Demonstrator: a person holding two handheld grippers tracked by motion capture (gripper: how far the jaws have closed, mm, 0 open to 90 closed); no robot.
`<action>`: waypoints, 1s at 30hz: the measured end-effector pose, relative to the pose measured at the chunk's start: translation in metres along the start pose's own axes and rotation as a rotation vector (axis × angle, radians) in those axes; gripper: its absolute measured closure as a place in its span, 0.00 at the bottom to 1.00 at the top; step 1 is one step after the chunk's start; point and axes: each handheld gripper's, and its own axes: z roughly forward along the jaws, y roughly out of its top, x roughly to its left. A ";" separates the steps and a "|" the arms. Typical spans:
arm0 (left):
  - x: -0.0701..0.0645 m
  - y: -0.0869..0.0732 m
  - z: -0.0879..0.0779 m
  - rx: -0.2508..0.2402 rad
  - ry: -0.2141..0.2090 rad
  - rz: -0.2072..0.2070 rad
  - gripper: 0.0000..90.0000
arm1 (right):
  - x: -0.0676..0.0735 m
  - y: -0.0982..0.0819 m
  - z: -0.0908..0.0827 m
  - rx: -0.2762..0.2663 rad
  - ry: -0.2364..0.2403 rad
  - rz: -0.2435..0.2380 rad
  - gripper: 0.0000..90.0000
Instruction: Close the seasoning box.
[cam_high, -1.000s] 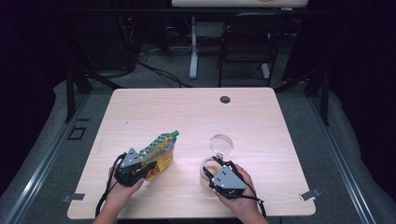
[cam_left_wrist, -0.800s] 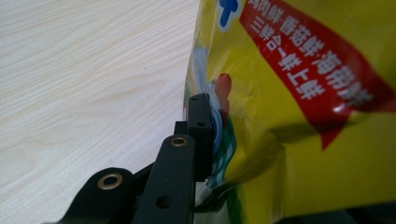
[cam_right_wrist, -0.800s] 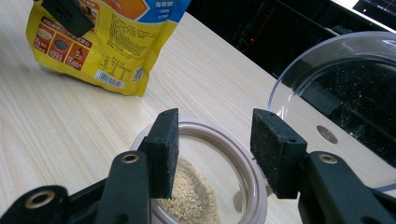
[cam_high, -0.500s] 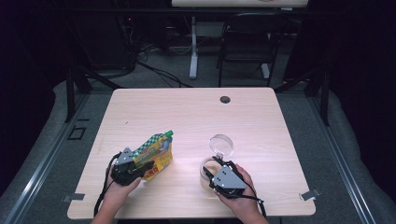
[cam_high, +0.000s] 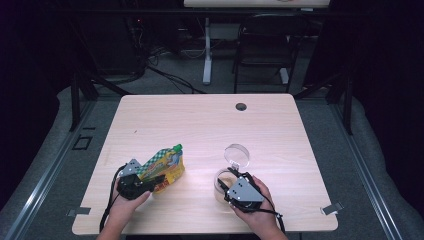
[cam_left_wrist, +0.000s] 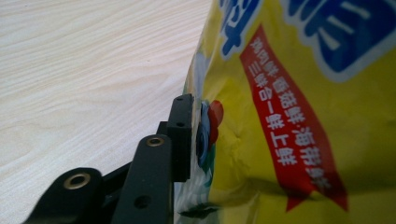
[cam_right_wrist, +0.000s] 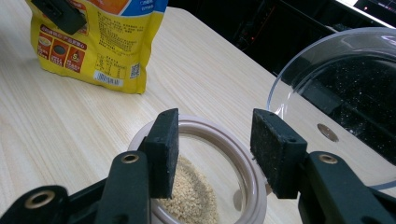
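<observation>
Light wooden table (cam_high: 200, 125), viewed from above; small dark round hole (cam_high: 241, 106) near far edge.

Left gripper (cam_high: 152, 181): at near-left part of table, held in left hand (cam_high: 125, 202). Jaws just opening around yellow pouch (cam_high: 165, 167). In left gripper view, one black pad (cam_left_wrist: 182, 135) lying against printed edge of pouch (cam_left_wrist: 289, 116), second jaw hidden behind the pouch; pressing or merely touching, cannot tell from the frames. Jaws partly spread, pouch between them.

Pouch: yellow foil bag with green cap end pointing toward far side of table, lying tilted on tabletop left of centre. Red banner with white characters and blue lettering legible in left gripper view. In right gripper view, pouch (cam_right_wrist: 93, 42) seen standing on its lower edge on the wood, back panel with small printed boxes and a code square.

Right gripper (cam_high: 224, 189): at near-right part of table, held in right hand (cam_high: 255, 210), grey plate on top. Jaws spread wide, astride rim of round jar (cam_high: 220, 182). In right gripper view, two black pads (cam_right_wrist: 163, 149) on either side of beige rim of jar (cam_right_wrist: 254, 186); gap visible between pads and rim, no clamping evident.

Jar: open, clear-walled, pale granules (cam_right_wrist: 191, 196) heaped at bottom. Clear hinged lid (cam_high: 237, 155) tipped up on far side of jar; same lid (cam_right_wrist: 336, 93) at right in right gripper view.

Pouch and jar well apart on table.
</observation>
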 end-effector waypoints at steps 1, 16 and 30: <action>0.000 0.000 0.000 0.002 -0.001 -0.001 0.73 | 0.000 0.000 0.000 0.000 0.001 -0.001 0.58; 0.001 -0.003 -0.001 -0.008 -0.009 -0.010 0.58 | -0.002 0.000 -0.001 0.001 0.011 0.017 0.57; 0.002 -0.007 -0.009 -0.013 -0.006 -0.024 0.55 | -0.007 0.001 -0.008 -0.007 0.068 0.086 0.59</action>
